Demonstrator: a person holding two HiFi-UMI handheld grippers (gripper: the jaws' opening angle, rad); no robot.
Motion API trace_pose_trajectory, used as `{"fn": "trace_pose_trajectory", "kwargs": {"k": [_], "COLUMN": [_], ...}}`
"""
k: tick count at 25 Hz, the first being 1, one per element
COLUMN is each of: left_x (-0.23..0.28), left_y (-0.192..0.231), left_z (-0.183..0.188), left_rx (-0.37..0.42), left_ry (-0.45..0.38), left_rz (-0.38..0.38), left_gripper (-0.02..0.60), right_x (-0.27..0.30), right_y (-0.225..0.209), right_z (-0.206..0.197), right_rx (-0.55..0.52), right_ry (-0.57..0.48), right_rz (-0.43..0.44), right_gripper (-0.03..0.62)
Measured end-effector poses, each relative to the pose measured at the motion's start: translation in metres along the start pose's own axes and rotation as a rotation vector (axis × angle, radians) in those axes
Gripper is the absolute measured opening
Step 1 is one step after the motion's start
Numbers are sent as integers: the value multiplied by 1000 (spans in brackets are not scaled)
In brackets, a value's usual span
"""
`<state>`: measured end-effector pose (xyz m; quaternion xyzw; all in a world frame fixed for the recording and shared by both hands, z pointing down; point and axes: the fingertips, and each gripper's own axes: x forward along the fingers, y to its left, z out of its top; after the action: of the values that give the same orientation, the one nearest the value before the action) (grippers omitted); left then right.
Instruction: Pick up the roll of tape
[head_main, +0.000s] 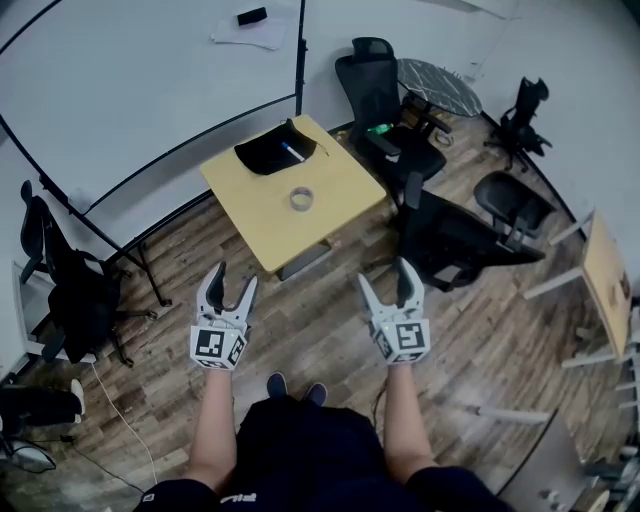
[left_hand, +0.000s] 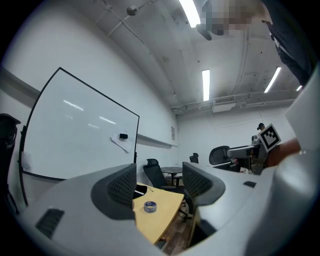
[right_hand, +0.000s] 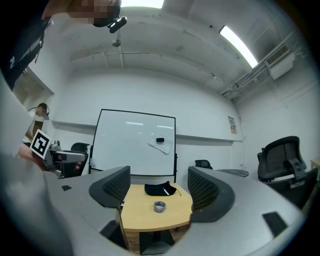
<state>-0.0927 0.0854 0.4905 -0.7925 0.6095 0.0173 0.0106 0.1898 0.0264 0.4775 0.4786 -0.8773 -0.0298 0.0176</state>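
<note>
Head view has the wooden bench (head_main: 250, 200) far ahead, the left gripper (head_main: 232, 278) and right gripper (head_main: 385, 273) near the body, jaws apart and empty, and the roll of tape (head_main: 302, 199) lying mid-bench, so the approach looks barely begun and calls for stepping forward first.

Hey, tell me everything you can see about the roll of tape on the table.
The roll of tape is a small ring with a greyish outer band and an open hole in the middle. It lies flat, hole up, near the middle of the light wooden table, touching only the tabletop. A black pouch lies beyond it, apart from it. The left gripper and the right gripper are open and well short of it.
</note>
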Motion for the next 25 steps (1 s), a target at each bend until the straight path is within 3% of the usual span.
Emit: {"fn": "trace_pose_trajectory", "kwargs": {"k": [14, 25], "left_x": [17, 72], "left_y": [-22, 18], "left_z": [-7, -27], "left_rx": [-2, -10], "left_ry": [1, 3], "left_rz": [26, 28], "left_gripper": [270, 270], "right_x": [12, 77], "right_y": [-4, -16], "right_z": [-14, -36], "right_rx": [6, 11], "right_ry": [7, 28], "right_rz": [94, 110], "right_gripper": [327, 327]}}
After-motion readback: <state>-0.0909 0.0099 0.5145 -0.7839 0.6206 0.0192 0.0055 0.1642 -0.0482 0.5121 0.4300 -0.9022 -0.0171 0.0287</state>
